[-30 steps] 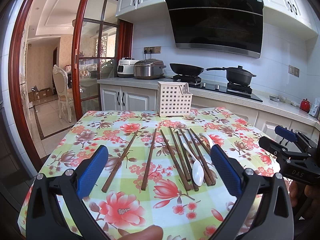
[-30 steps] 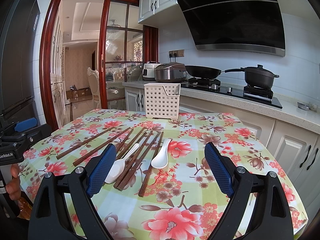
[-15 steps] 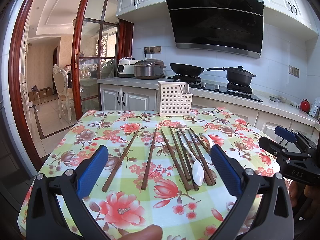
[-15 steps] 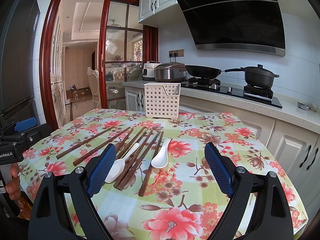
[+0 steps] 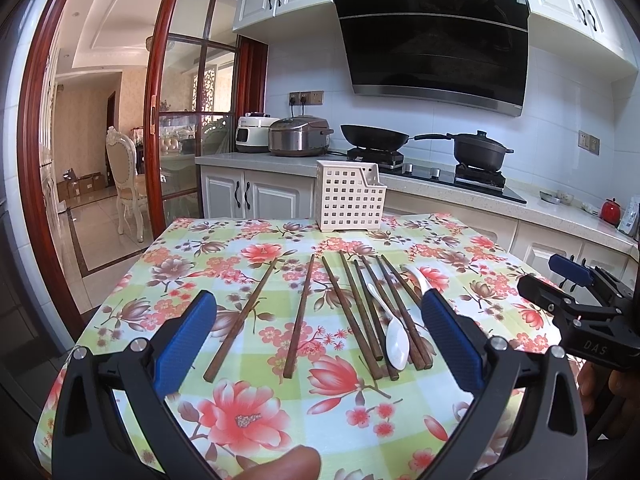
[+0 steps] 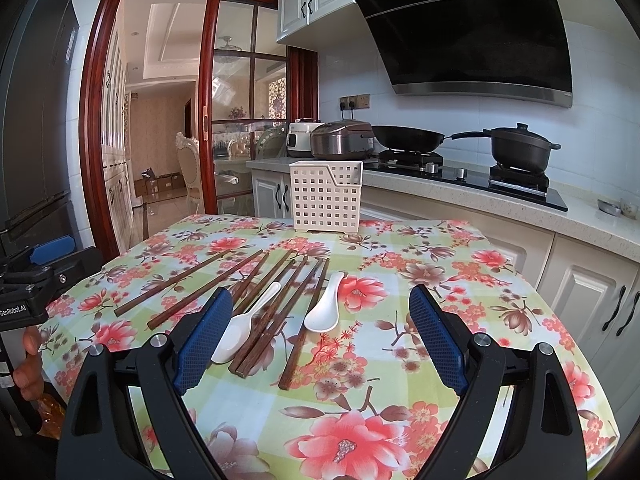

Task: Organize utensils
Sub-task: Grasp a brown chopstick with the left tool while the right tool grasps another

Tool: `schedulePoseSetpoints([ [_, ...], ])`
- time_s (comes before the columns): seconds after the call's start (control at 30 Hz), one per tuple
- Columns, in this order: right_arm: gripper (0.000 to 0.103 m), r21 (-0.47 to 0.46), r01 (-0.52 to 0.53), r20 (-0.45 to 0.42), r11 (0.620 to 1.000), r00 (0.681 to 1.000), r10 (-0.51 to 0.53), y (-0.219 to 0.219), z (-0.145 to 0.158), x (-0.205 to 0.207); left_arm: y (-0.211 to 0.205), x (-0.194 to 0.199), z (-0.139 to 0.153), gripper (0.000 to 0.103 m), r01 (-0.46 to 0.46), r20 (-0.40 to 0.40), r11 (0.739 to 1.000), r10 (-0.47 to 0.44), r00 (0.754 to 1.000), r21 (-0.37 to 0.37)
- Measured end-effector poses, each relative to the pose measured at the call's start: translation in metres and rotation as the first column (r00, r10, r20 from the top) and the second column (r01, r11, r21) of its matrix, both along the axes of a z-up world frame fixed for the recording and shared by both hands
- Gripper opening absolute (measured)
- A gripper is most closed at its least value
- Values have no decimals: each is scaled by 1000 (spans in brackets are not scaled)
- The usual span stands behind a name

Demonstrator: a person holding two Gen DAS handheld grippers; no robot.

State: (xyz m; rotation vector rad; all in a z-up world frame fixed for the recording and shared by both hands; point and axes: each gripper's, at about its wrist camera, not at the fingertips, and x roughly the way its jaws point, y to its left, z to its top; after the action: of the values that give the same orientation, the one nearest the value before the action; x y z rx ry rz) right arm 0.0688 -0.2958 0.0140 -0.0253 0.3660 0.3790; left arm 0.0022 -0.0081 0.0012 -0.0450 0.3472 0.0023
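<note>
Several dark wooden chopsticks (image 5: 352,314) (image 6: 276,304) lie spread on the floral tablecloth, with two white ceramic spoons among them (image 5: 396,342) (image 6: 322,312) (image 6: 240,330). A cream perforated utensil holder (image 5: 349,197) (image 6: 325,196) stands upright at the table's far edge. My left gripper (image 5: 316,338) is open and empty, held above the near edge in front of the chopsticks. My right gripper (image 6: 320,338) is open and empty, above the spoons' near ends. Each gripper shows at the side of the other view (image 5: 576,300) (image 6: 36,280).
The table (image 5: 192,248) has a drop on all sides. Behind it a kitchen counter (image 5: 440,184) carries a wok, a lidded pot and two cookers. A red-framed glass door (image 5: 168,128) opens to the left.
</note>
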Motion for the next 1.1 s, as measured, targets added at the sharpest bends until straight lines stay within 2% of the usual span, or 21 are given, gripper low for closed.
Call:
schedulePoseSetpoints([
  [0.27, 84, 16, -22, -137, 1000, 990, 24, -1, -11, 21, 10, 5, -7, 99, 48, -19, 999, -49, 999, -18],
  [0.4, 84, 18, -26, -221, 999, 975, 30, -2, -15, 38, 13, 19, -14, 99, 51, -98, 999, -51, 994, 4],
  [0.57, 84, -8, -23, -330, 1000, 944, 19, 4, -19, 69, 28, 48, -22, 99, 73, -240, 997, -75, 968, -18],
  [0.77, 84, -9, -68, -399, 998, 915, 59, 18, -15, 111, 52, 83, -27, 98, 78, -297, 994, -98, 950, -79],
  [0.8, 84, 8, -83, -413, 996, 907, 79, 22, -13, 120, 55, 89, -27, 97, 76, -306, 994, -98, 947, -83],
  [0.87, 83, 9, -77, -425, 997, 902, 74, 31, -9, 134, 63, 107, -30, 87, 65, -345, 994, -93, 934, -91],
  [0.93, 70, -4, -89, -424, 996, 902, 79, 45, -6, 146, 74, 124, -32, 77, 46, -373, 993, -84, 924, -110],
  [1.07, 50, 1, -124, -460, 992, 881, 111, 71, -7, 171, 92, 154, -33, 70, 31, -402, 990, -86, 911, -141],
  [1.1, 44, -7, -131, -475, 991, 873, 112, 77, -10, 178, 96, 163, -34, 64, 35, -410, 989, -92, 907, -144],
])
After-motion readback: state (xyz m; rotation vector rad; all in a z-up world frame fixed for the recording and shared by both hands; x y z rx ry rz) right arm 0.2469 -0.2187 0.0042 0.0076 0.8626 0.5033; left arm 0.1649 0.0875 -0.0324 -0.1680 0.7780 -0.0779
